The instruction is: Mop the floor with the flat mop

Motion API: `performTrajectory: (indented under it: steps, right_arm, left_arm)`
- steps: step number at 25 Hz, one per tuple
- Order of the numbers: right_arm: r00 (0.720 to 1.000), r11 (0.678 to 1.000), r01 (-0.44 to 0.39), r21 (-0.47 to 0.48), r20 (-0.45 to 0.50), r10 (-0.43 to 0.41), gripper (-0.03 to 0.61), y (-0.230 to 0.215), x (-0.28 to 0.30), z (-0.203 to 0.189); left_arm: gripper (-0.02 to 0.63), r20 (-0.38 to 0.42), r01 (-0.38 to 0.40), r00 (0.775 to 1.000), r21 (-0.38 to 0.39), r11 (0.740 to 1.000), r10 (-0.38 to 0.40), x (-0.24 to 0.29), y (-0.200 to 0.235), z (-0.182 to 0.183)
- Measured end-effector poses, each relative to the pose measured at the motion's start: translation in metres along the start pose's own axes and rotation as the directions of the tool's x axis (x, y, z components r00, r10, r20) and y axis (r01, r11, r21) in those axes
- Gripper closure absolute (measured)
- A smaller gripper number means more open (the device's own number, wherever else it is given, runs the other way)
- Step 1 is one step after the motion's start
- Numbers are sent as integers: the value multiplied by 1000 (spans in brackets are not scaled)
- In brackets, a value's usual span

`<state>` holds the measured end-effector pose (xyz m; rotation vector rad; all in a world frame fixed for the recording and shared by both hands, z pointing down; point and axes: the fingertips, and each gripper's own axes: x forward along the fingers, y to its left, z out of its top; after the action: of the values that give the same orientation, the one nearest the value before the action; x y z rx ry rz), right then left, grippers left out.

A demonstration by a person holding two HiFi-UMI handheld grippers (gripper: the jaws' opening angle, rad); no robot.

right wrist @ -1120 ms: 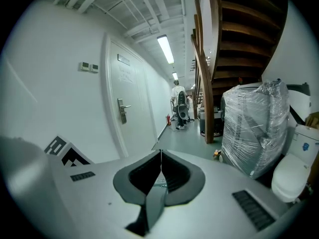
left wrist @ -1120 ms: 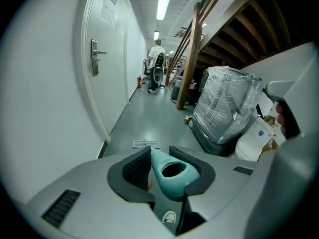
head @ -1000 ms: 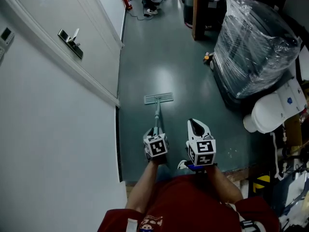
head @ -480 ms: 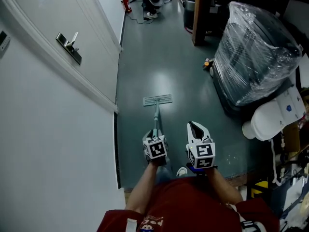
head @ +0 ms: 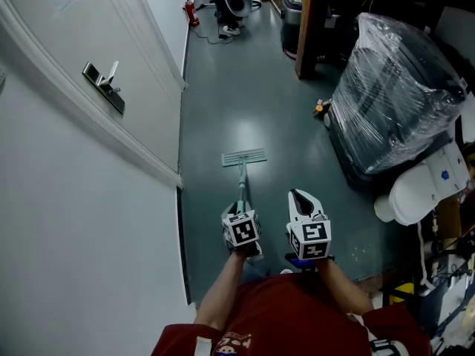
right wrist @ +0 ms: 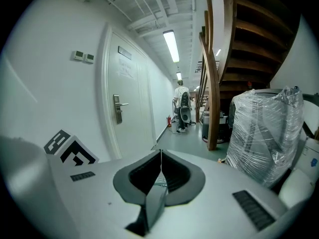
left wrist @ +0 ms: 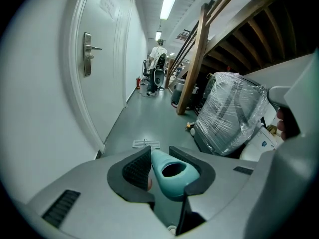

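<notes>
Low in the centre of the head view, the left hand-held gripper [head: 239, 208] clamped the teal handle of the flat mop [head: 242, 180]. Beside it, the right hand-held gripper [head: 300, 196] had its jaws pressed together, empty. Farther up, mid-frame, the mop head [head: 244, 157] lay flat on the green floor [head: 260, 87].
</notes>
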<state>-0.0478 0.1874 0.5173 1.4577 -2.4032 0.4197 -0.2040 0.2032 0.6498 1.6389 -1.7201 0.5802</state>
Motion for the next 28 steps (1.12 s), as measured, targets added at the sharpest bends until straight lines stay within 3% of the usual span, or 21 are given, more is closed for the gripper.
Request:
performTrajectory:
  steps: [15, 28]
  right_arm:
    - [998, 1000, -9, -2, 59, 9, 560, 40, 118, 58]
    - [999, 999, -34, -12, 39, 34, 558, -3, 222, 91]
  left_arm:
    - [485, -20, 59, 998, 37, 998, -59, 72, 60, 89]
    - [485, -14, 62, 998, 28, 998, -62, 150, 49, 167]
